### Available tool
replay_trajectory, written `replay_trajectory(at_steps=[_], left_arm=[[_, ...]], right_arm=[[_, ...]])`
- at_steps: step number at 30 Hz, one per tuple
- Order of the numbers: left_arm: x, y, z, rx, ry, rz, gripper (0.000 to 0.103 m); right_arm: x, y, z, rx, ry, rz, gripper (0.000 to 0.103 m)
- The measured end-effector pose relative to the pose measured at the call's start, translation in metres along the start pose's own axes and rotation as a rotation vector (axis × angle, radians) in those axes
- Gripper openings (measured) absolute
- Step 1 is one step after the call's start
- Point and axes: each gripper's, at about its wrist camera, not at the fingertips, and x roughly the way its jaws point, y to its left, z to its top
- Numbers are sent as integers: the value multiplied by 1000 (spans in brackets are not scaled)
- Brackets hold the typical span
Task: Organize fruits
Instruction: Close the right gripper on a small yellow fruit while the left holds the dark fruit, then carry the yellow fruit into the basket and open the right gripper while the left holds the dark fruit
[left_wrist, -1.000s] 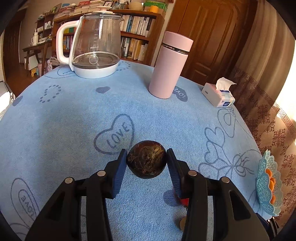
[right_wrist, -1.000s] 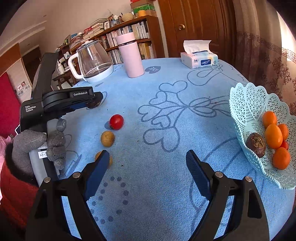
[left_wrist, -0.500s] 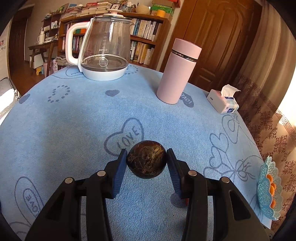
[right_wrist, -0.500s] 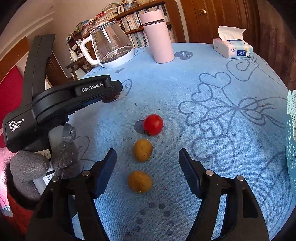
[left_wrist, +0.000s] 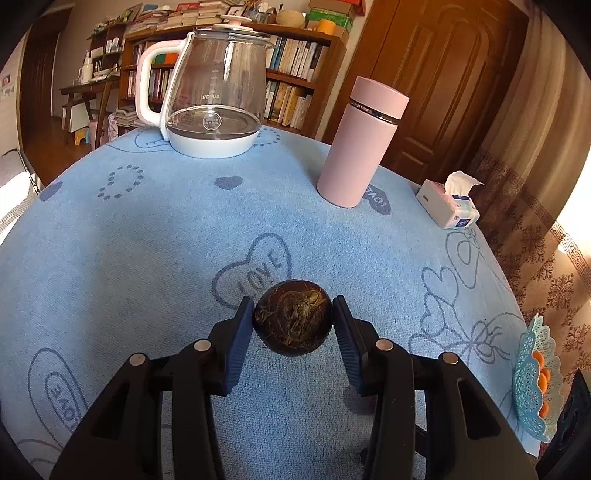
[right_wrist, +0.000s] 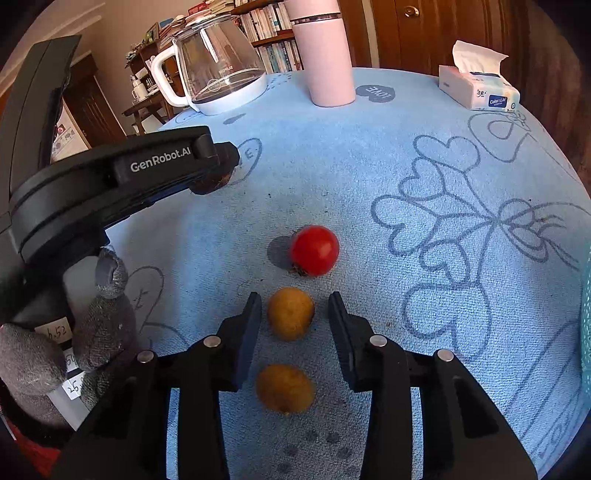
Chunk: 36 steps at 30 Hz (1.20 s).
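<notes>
My left gripper (left_wrist: 293, 319) is shut on a dark brown round fruit (left_wrist: 293, 322) and holds it above the blue tablecloth (left_wrist: 147, 240). In the right wrist view the left gripper's body (right_wrist: 122, 177) is at the left, with the dark fruit (right_wrist: 221, 181) just showing at its tip. My right gripper (right_wrist: 294, 317) is open, its fingers on either side of a yellow-brown fruit (right_wrist: 290, 313) lying on the cloth, apart from it. A second yellow-brown fruit (right_wrist: 285, 387) lies nearer, between the gripper arms. A red tomato (right_wrist: 314, 250) lies just beyond. The turquoise lattice basket (left_wrist: 532, 384) with orange fruits stands at the right edge.
A glass kettle (left_wrist: 214, 99) and a pink flask (left_wrist: 362, 144) stand at the far side. A tissue box (left_wrist: 448, 203) is at the far right. The basket's rim (right_wrist: 587, 306) shows at the right edge of the right wrist view. A gloved hand (right_wrist: 55, 354) holds the left gripper.
My right gripper swung left from the basket and came down around the yellow-brown fruit, jaws narrowing. My left gripper kept the dark fruit and drifted slightly.
</notes>
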Motion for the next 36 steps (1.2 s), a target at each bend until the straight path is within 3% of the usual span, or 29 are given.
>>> replay_trajectory(at_steps=[6,21,36], left_arm=[[0,0,0,-2,1,-1,44],[-1,-4,-2,8,-2,-11,44],[-7,-16,-8,47,-9,-36,44]], right_arm=[[-2,-2,-1,10,-3,7,26],[-29,-17,-4,83,-75,13,26],[-65,-41,-7,145,-161,-38,26]])
